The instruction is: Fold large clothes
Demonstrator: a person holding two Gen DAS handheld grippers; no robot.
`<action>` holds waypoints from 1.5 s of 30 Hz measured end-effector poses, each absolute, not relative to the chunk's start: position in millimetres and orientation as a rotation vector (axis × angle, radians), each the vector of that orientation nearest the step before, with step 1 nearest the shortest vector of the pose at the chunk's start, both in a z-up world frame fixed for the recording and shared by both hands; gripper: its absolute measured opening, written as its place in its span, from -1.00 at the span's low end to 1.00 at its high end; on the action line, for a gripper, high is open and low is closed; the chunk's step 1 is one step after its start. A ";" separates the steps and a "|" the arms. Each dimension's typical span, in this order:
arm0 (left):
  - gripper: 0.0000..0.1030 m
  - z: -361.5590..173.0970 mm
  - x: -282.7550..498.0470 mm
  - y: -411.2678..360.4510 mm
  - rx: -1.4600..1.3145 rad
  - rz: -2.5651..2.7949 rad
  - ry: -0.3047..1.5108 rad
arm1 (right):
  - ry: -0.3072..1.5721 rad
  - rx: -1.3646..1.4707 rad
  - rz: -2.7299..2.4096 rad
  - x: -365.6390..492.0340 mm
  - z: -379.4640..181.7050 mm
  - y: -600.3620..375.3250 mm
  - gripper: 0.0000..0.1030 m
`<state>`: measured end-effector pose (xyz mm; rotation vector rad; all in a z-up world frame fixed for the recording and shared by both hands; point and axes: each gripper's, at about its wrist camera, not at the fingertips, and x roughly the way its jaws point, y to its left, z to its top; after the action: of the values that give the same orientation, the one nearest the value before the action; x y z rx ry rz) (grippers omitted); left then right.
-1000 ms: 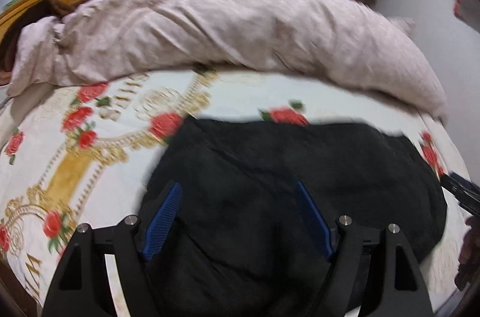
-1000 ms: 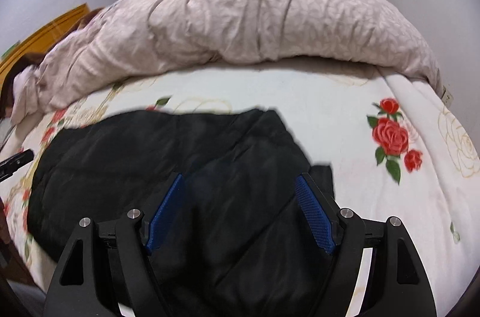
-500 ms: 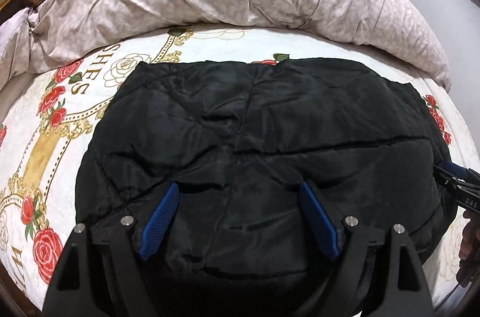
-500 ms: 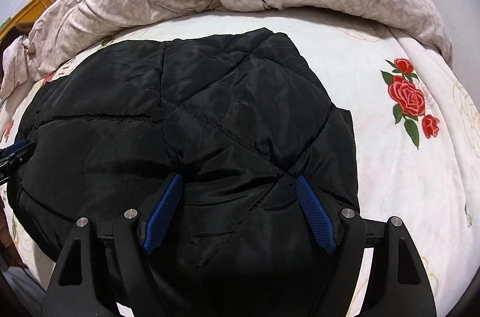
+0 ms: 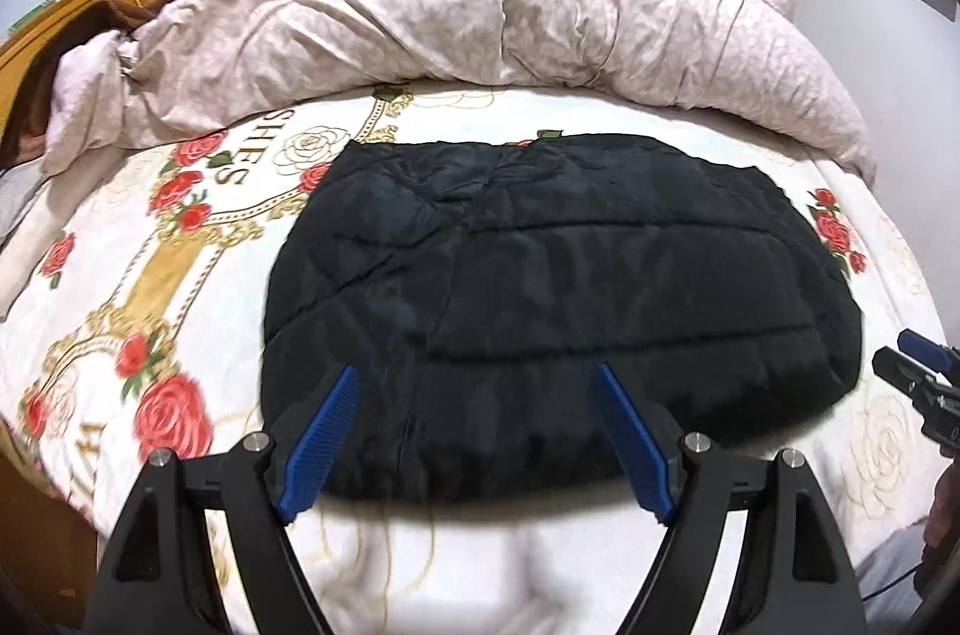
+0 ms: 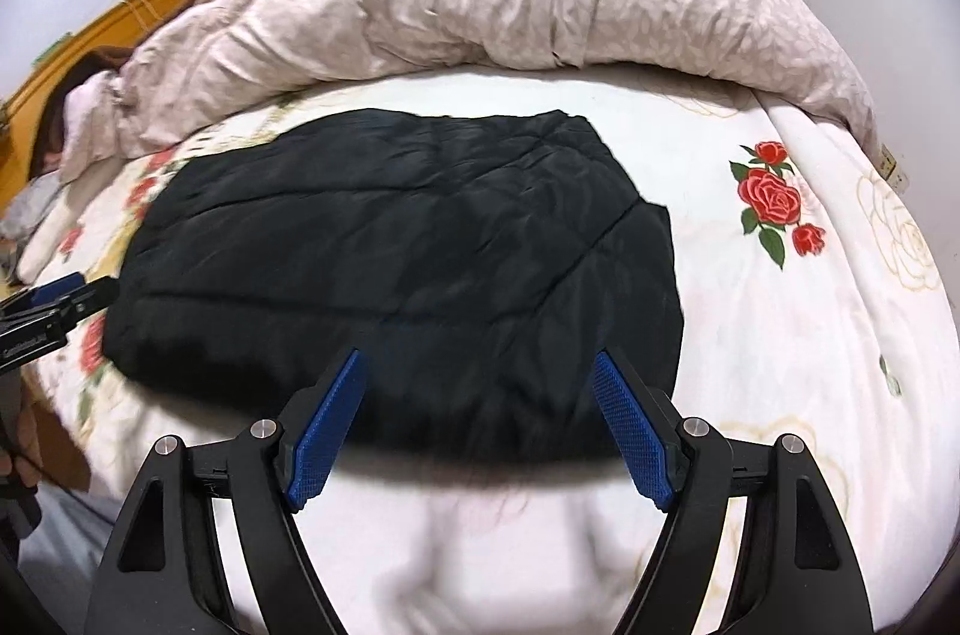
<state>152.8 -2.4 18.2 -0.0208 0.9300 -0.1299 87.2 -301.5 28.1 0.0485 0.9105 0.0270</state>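
Lying flat beyond both spread, empty grippers [image 5: 474, 431] [image 6: 480, 419]: folded black jacket [image 5: 558, 299].

Left gripper [image 5: 474, 434]: matte black forked frame, two blue ribbed finger pads [image 5: 321, 446], silver round screw heads at the pivots. Right gripper [image 6: 477, 422]: same black frame, blue cross-hatched pads [image 6: 630, 431], four silver screws. Seen from the right wrist view, the left unit's black side carries small white lettering, too blurred to read.
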 end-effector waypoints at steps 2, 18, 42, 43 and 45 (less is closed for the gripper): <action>0.60 26.9 132.1 -0.8 -0.027 -0.130 0.922 | 0.900 0.049 0.042 68.2 34.2 -295.6 0.51; 0.60 35.7 23.6 -3.4 -0.044 -0.116 0.952 | 0.884 0.039 0.057 -32.1 52.9 -279.7 0.51; 0.60 37.7 14.1 -4.0 -0.022 -0.114 0.950 | 0.904 0.018 0.067 -42.9 42.4 -273.8 0.51; 0.60 37.8 14.0 -3.9 -0.023 -0.115 0.950 | 0.903 0.019 0.066 -43.4 42.6 -273.9 0.51; 0.60 37.9 13.3 -3.6 -0.022 -0.118 0.950 | 0.905 0.023 0.066 -43.4 42.1 -274.4 0.51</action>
<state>13.3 -3.6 37.9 -0.0216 0.9495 -0.1178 -43.4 -274.4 42.1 0.0226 0.9049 0.0661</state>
